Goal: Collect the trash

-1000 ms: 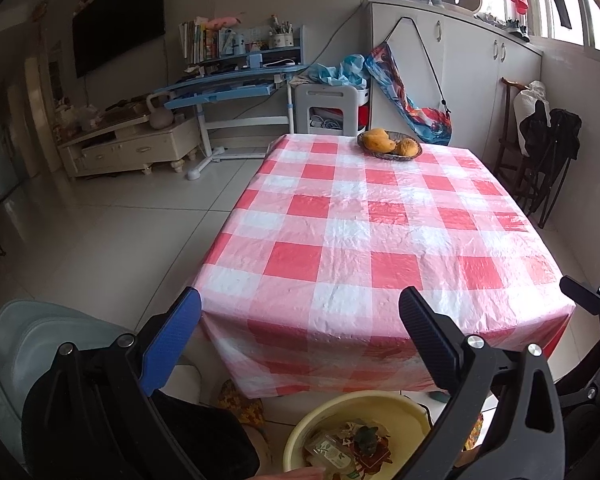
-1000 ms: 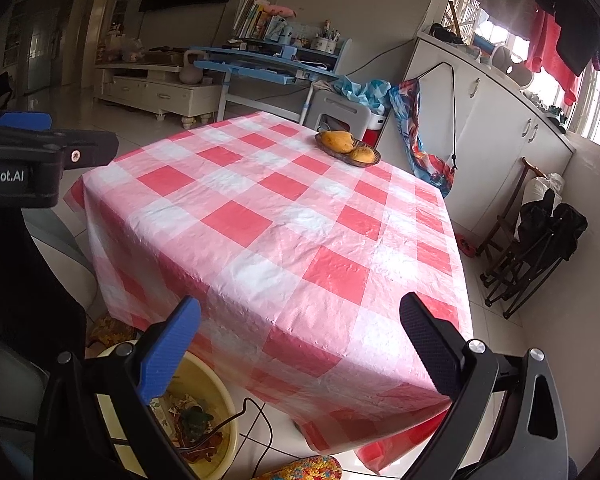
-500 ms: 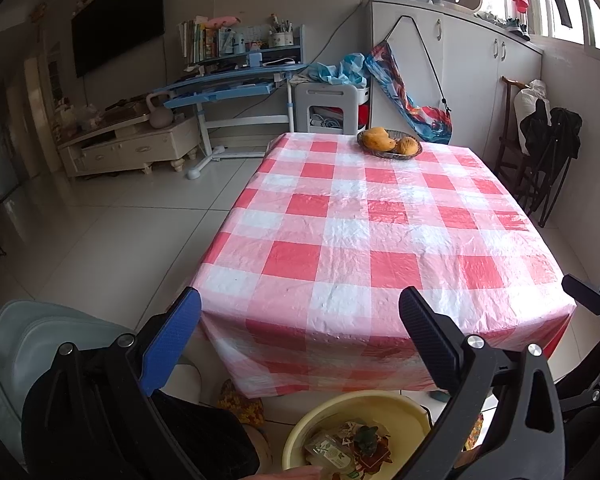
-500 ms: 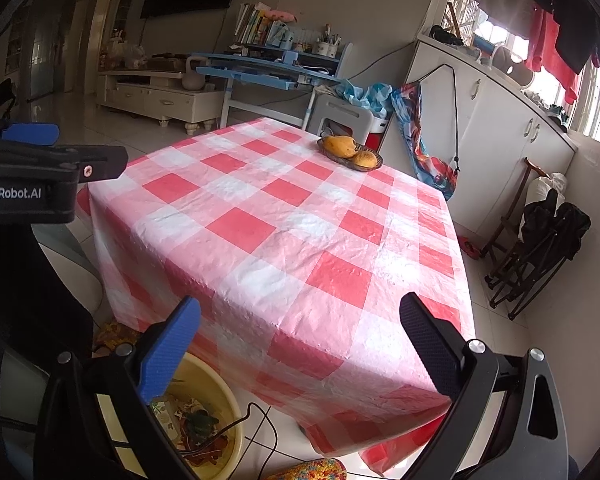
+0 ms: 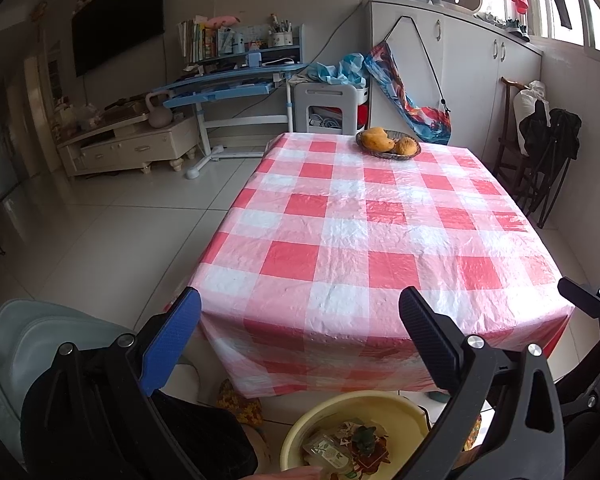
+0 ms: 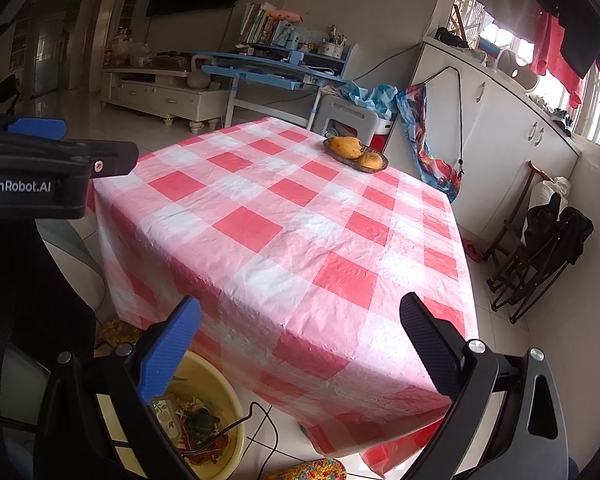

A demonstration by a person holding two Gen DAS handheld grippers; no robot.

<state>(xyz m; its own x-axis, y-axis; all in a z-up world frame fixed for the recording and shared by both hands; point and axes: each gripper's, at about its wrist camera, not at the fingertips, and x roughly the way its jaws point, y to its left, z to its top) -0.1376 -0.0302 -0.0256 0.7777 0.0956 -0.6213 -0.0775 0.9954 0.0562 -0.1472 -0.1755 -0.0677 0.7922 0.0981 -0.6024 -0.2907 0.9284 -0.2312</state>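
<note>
Both the left gripper (image 5: pixel 300 332) and right gripper (image 6: pixel 300 332) gape wide, empty. Trash (image 5: pixel 352 446) sits in the basin (image 5: pixel 400 408) at lower frame; scan the worktop (image 5: pixel 380 240) for leftovers.

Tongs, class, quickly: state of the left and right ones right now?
Left tongs: open, holding nothing, above the round yellow plastic basin.
Right tongs: open, holding nothing.
</note>
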